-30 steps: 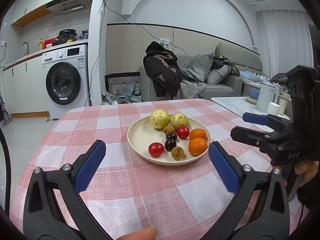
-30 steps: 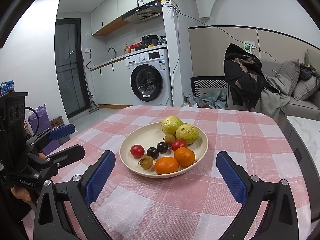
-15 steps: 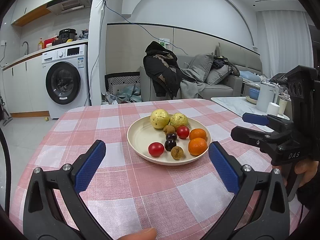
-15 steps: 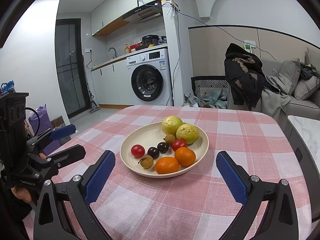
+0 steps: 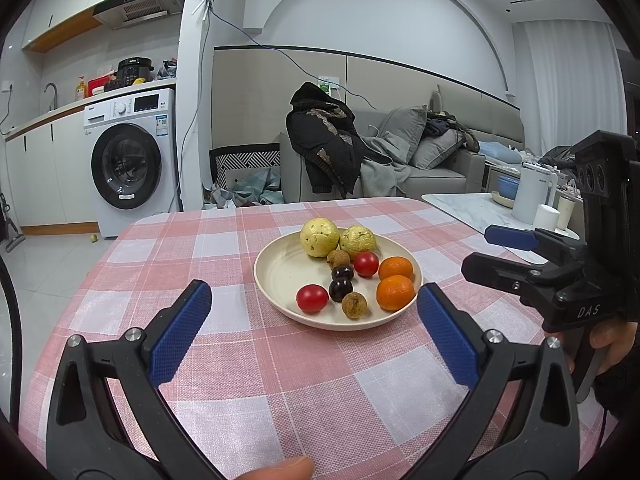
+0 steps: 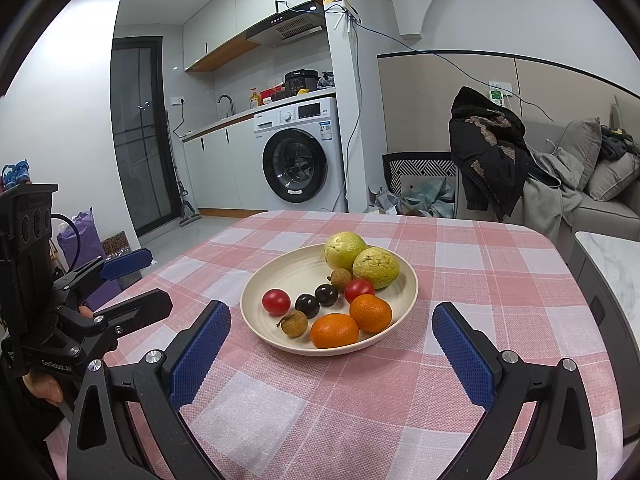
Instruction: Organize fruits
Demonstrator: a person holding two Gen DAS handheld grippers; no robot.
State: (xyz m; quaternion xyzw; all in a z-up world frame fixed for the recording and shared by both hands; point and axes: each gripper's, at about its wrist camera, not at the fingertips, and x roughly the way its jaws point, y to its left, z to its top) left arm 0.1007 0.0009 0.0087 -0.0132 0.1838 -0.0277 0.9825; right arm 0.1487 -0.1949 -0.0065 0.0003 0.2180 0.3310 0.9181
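A cream plate (image 5: pixel 280 272) (image 6: pixel 280 280) sits mid-table on the pink checked cloth. It holds two yellow-green guavas (image 5: pixel 319 231) (image 6: pixel 345 249), two oranges (image 5: pixel 395 292) (image 6: pixel 334 330), two red cherry tomatoes (image 5: pixel 312 298) (image 6: pixel 276 301), two dark plums (image 5: pixel 340 289) (image 6: pixel 307 305) and two brown longans (image 5: pixel 354 305) (image 6: pixel 294 323). My left gripper (image 5: pixel 314 334) stands open just short of the plate's near rim, nothing between its blue pads. My right gripper (image 6: pixel 330 350) is likewise open and empty before the plate. Each gripper shows in the other's view: the right gripper (image 5: pixel 496 254) at the right, the left gripper (image 6: pixel 140 280) at the left.
The table (image 5: pixel 224 240) ends in rounded edges at the back. Beyond it stand a washing machine (image 5: pixel 130 168), a sofa with a black coat (image 5: pixel 324 148), and a marble side table (image 5: pixel 472 208) with a white kettle (image 5: pixel 534 192). A hand grips each gripper's handle.
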